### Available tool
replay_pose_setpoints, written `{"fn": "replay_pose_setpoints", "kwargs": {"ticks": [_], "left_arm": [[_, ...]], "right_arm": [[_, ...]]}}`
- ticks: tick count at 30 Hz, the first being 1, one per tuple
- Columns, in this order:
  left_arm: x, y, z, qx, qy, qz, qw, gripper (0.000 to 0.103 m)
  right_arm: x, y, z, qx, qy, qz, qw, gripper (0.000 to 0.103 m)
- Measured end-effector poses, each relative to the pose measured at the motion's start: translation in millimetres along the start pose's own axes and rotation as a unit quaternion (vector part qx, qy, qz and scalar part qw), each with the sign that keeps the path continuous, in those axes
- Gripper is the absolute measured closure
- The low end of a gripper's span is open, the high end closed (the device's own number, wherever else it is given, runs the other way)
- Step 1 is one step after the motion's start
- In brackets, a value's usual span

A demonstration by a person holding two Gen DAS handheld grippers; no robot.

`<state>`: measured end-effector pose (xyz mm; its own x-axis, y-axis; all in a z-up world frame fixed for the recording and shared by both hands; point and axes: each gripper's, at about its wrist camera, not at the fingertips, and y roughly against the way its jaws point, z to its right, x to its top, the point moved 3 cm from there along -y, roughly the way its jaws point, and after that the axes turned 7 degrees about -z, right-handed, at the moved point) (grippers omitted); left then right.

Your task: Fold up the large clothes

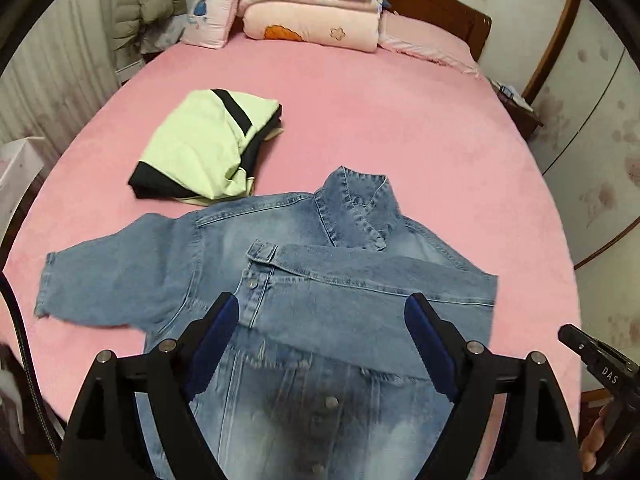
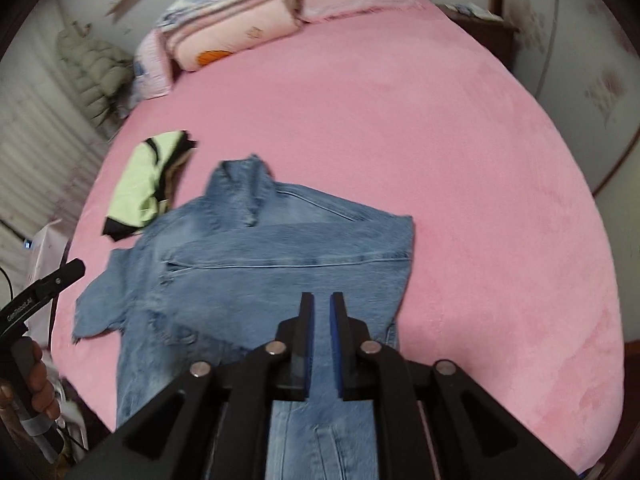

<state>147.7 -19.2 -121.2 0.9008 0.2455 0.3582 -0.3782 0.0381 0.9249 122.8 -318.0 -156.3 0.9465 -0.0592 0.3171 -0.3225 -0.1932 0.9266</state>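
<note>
A blue denim jacket (image 1: pixel 340 280) (image 2: pixel 280 248) lies front-up on the pink bed (image 1: pixel 400 120), collar toward the headboard. One sleeve is folded across its chest. The other sleeve (image 1: pixel 100 280) sticks out to the left. My left gripper (image 1: pixel 323 304) hovers above the jacket's middle, jaws wide open and empty. My right gripper (image 2: pixel 322 300) hangs over the jacket's lower right part. Its blue pads stand a narrow gap apart, and only the denim below shows through that gap.
A folded green-and-black garment (image 1: pixel 200 148) (image 2: pixel 140 184) lies beyond the jacket on the left. Stacked pink quilts and pillows (image 1: pixel 316 4) sit by the wooden headboard. A puffer coat (image 1: pixel 140 4) hangs at far left. A hand (image 2: pixel 40 384) grips the other tool's handle.
</note>
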Motion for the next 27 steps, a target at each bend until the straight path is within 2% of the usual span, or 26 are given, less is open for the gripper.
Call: {"fn": "replay_pose_setpoints", "kwargs": {"ticks": [4,9,14,20,27], "left_arm": [[-18,50,-5,-0.005,0.02,0.015,0.9997,0.014],[-39,94,-18,0.005,0.043,0.034,0.9985,0.01],[-64,132,-36,0.027,0.054,0.052,0.9968,0.01],[-86,156,-68,0.049,0.081,0.051,0.9941,0.01],[-106,174,-124,0.062,0.111,0.051,0.9906,0.01]], "right_arm": [[-7,40,-20,0.011,0.023,0.021,0.999,0.065],[-21,74,-48,0.029,0.057,0.038,0.997,0.063],[-35,90,-72,0.046,0.087,0.043,0.994,0.063],[-47,101,-98,0.06,0.111,0.053,0.991,0.063],[-55,103,-129,0.1,0.104,0.069,0.987,0.063]]}}
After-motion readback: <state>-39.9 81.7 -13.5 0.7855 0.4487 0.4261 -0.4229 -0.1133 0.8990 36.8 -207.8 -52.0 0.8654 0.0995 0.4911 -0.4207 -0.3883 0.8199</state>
